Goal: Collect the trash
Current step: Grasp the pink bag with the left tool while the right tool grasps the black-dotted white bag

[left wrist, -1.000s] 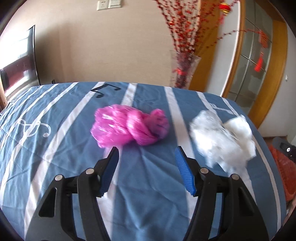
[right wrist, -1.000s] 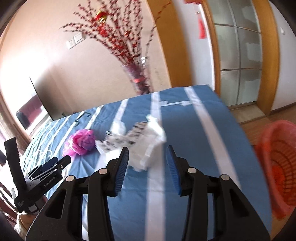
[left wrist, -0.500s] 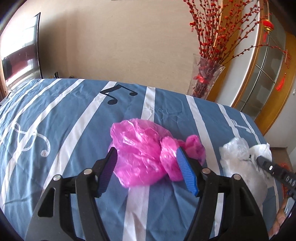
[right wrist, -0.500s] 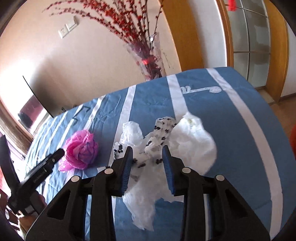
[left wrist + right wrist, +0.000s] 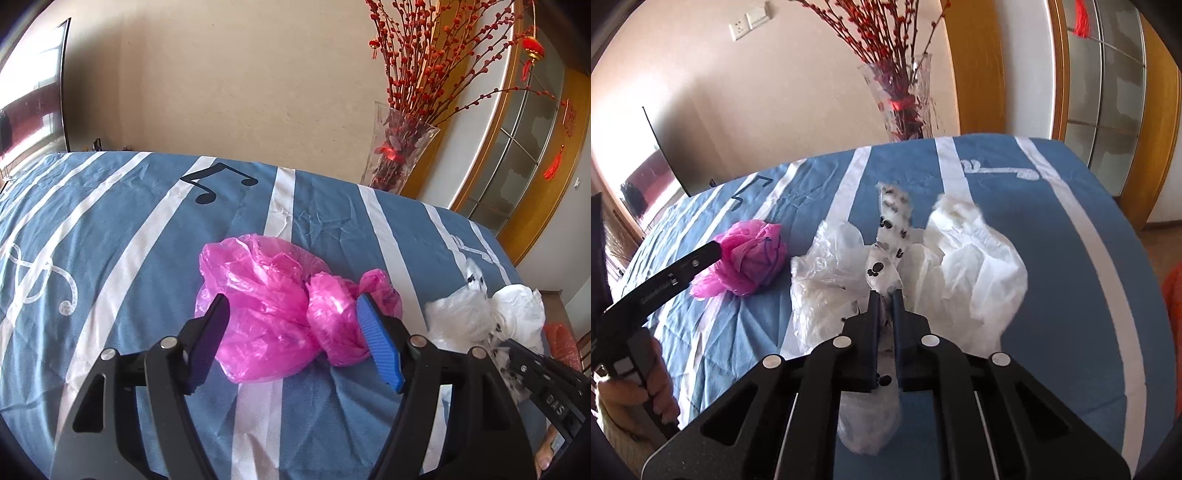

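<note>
our right gripper point(image 5: 885, 295) is clamped on the white spotted bag point(image 5: 886, 236) mid-bed; at its nine o'clock lies the pink bag point(image 5: 280, 306), between our left gripper point(image 5: 291, 314)'s jaws, apart and opening.

A blue striped bedspread point(image 5: 110, 229) bears a pink bag point(image 5: 273, 310) beside white bags point(image 5: 960, 258).

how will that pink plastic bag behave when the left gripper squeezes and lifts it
The pink plastic bag is thin, crinkled film, so it will probably crush flat between the left gripper's opening jaws. It looks very light and floppy, so loose ends would likely dangle. The glossy film may slip unless several folds are pinched.
</note>
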`<action>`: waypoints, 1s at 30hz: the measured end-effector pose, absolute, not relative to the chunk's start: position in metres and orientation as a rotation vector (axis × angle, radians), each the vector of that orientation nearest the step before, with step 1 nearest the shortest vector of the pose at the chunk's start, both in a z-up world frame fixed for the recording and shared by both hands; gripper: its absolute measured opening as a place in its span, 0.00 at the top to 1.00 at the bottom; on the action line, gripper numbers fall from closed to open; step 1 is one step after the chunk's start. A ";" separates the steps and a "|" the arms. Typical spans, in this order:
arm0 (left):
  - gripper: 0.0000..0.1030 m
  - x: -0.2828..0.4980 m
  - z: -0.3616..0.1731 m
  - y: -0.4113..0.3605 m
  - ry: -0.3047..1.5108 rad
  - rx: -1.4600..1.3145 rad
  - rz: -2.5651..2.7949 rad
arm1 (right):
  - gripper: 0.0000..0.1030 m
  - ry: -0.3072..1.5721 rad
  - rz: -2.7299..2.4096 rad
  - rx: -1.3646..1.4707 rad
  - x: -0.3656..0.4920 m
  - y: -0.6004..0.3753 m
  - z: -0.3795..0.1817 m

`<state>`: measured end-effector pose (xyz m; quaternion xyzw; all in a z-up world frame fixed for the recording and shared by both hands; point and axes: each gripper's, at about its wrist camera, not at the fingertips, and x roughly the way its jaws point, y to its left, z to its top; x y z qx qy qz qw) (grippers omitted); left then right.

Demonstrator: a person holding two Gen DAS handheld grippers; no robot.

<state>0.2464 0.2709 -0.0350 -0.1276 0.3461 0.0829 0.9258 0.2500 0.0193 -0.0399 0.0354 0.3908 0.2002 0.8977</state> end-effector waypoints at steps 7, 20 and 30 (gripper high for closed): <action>0.28 0.249 -0.030 0.270 0.697 -0.252 0.182 | 0.93 0.756 0.407 0.100 0.230 -0.004 -0.025; 0.30 0.275 -0.054 0.263 0.797 -0.233 0.162 | 0.93 0.740 0.366 0.145 0.213 -0.042 -0.020; 0.75 0.268 -0.043 0.246 0.764 -0.230 0.122 | 0.93 0.733 0.351 0.171 0.202 -0.065 -0.018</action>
